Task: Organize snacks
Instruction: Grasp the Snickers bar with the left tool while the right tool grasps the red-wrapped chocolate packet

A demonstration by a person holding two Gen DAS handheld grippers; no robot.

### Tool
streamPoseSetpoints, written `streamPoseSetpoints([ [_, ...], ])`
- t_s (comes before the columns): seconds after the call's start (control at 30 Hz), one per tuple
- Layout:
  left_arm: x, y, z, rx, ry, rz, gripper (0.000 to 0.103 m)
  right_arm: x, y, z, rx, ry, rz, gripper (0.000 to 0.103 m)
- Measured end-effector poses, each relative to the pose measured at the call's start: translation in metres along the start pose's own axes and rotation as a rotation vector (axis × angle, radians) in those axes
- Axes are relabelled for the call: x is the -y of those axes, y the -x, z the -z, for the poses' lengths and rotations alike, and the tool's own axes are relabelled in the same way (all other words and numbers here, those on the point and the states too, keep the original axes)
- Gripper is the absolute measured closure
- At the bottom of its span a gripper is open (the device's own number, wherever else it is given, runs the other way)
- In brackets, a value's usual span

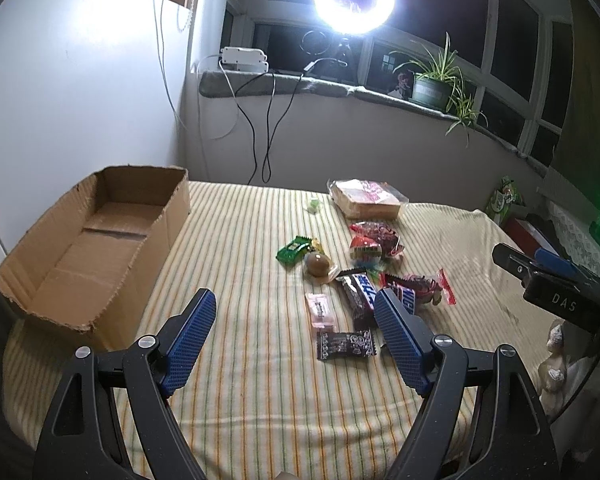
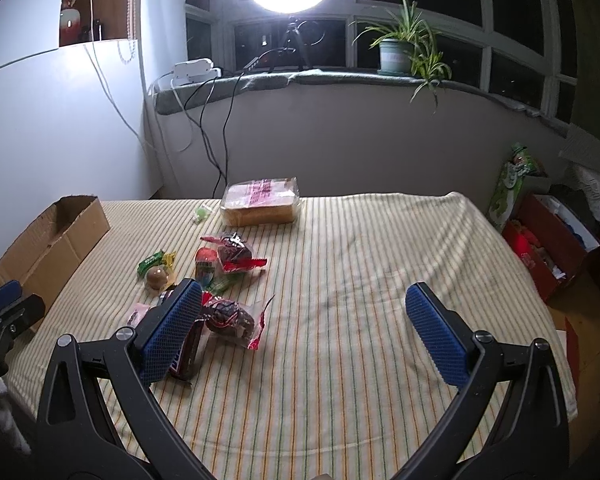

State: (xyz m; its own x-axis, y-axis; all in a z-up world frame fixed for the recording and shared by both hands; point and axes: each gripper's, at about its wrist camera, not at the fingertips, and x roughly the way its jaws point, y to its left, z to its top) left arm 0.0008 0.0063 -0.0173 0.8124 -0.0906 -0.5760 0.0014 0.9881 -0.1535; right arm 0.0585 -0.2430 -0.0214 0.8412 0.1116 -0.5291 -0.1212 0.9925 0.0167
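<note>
**Both tongs spread and empty, snacks still loose on the cloth**

You work over a table draped in a cream, striped cloth [image 1: 240,380]. The open brown cardboard box [image 1: 96,248] sits at its left side, long axis running away from you, with nothing visible inside. At the far edge lies the clear-wrapped loaf of sliced bread [image 2: 260,202], well apart from the rest. The small snacks are scattered mid-table: a dark chocolate bar with blue and white lettering [image 1: 360,296], a red-and-clear packet of dark dried fruit [image 2: 232,318], a black sweet wrapper [image 1: 346,345] and a green wrapped candy [image 1: 294,250].

Your left gripper [image 1: 294,304] is spread wide, holding nothing; the chocolate bar lies just ahead and to its right, close by its right finger, long axis pointing roughly away from you. Your right gripper [image 2: 306,312] is likewise spread and empty, and the snacks lie off to its left, the dried-fruit packet nearest. The box is on the left hand's side, so that hand looks better placed to carry. Both tongs hang above the near part of the table, tilted downward.
</note>
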Motion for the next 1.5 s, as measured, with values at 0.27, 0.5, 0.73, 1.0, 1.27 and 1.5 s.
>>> streamPoseSetpoints([
  [0.27, -0.014, -0.006, 0.013, -0.061, 0.037, 0.029, 0.038, 0.023, -0.019, 0.008, -0.085, -0.038, -0.072, 0.026],
  [0.5, -0.014, -0.01, 0.023, -0.095, 0.05, 0.07, 0.05, 0.02, -0.031, 0.008, -0.141, -0.014, -0.148, 0.031],
  [0.73, -0.005, -0.024, 0.031, -0.148, 0.034, 0.121, 0.06, 0.006, -0.047, 0.007, -0.199, 0.03, -0.223, 0.036],
  [1.0, 0.004, -0.032, 0.033, -0.176, 0.025, 0.145, 0.061, 0.002, -0.072, 0.01, -0.281, 0.041, -0.29, 0.038],
  [1.27, 0.031, -0.041, 0.025, -0.173, -0.032, 0.187, 0.061, 0.003, -0.087, 0.003, -0.318, 0.004, -0.347, 0.038],
  [1.5, 0.061, -0.058, 0.022, -0.197, -0.082, 0.214, 0.061, 0.001, -0.103, 0.002, -0.347, 0.001, -0.388, 0.038],
])
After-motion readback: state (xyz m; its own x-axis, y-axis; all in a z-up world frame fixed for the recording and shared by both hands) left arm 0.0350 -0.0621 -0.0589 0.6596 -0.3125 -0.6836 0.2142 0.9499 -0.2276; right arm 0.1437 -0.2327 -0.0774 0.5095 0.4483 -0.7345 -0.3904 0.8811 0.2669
